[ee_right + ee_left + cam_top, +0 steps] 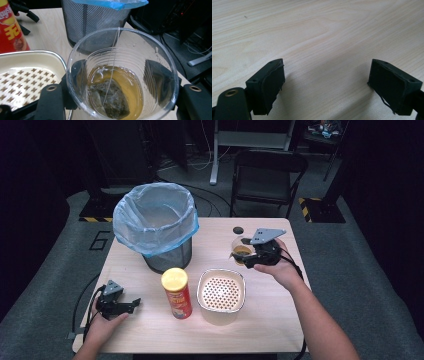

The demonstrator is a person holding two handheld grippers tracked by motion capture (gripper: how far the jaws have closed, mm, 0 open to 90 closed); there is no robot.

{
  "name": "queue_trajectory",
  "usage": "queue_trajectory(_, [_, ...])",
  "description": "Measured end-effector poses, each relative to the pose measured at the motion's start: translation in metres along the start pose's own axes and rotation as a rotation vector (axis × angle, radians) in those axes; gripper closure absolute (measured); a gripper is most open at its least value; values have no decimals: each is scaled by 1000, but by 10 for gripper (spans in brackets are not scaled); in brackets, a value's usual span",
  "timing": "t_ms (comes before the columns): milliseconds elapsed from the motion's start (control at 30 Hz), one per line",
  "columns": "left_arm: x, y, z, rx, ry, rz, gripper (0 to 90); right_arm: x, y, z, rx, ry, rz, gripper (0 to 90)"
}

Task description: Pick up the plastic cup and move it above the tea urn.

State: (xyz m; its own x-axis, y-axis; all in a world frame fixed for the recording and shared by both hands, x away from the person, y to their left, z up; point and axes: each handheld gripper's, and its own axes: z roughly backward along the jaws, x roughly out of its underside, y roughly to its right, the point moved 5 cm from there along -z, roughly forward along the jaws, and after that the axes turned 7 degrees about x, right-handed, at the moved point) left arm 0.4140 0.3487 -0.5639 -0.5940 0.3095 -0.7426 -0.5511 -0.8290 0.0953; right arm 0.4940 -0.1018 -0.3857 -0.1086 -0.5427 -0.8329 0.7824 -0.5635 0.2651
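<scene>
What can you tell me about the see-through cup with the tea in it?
The cup is clear ribbed plastic, upright, partly filled with amber tea. A soaked tea bag lies at the bottom, its string running up over the rim. The right gripper clasps it, one black jaw on each side. It sits near the table's far right, behind the cream strainer box.

Clear ribbed plastic cup upright, amber tea inside, sunken teabag, string over rim.

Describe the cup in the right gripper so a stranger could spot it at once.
Start at the mesh wastebasket with the blue liner, then look right toward the table's far right edge. There the right gripper clasps a clear ribbed plastic cup: the one see-through container, holding amber tea and a teabag.
</scene>
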Motion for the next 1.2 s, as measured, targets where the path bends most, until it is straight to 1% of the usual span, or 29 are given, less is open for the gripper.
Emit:
queue_trajectory(67, [0, 0, 0, 1, 0, 0, 133, -3, -2, -7, 3, -4, 17, 350])
queue_trajectory(167, [0, 0, 0, 1, 0, 1, 133, -6, -6, -16, 17, -16, 63, 351])
queue_trajectory(333, [0, 0, 0, 1, 0, 0, 133, -8, -12, -25, 28, 2, 108, 350])
queue_trajectory(367, [0, 0, 0, 1, 0, 0, 133, -8, -12, -25, 28, 2, 108, 350])
queue_trajectory(467, [0, 0, 0, 1, 0, 0, 133, -6, -13, -33, 21, 6, 109, 351])
queue_trajectory(533, [0, 0, 0, 0, 0, 0, 133, -4, -13, -36, 18, 7, 120, 351])
queue_trajectory(600, [0, 0, 0, 1, 0, 0, 133, -2, -14, -38, 18, 5, 133, 351])
queue_trajectory(667, [0, 0, 0, 0, 0, 0, 133, -1, -15, -39, 28, 1, 158, 351])
queue_trajectory(867, [0, 0, 0, 1, 0, 0, 133, -2, -26, -38, 46, -3, 262, 352])
queue_trajectory(967, [0, 0, 0, 1, -1, 0, 133, -2, -31, -39, 50, -6, 301, 352])
queue_trajectory(1067, [0, 0, 0, 3, -3, -1, 133, -1, -33, -40, 48, -4, 323, 352])
queue_trajectory(1200, [0, 0, 0, 3, -2, -2, 133, 0, -35, -39, 48, 6, 327, 352])
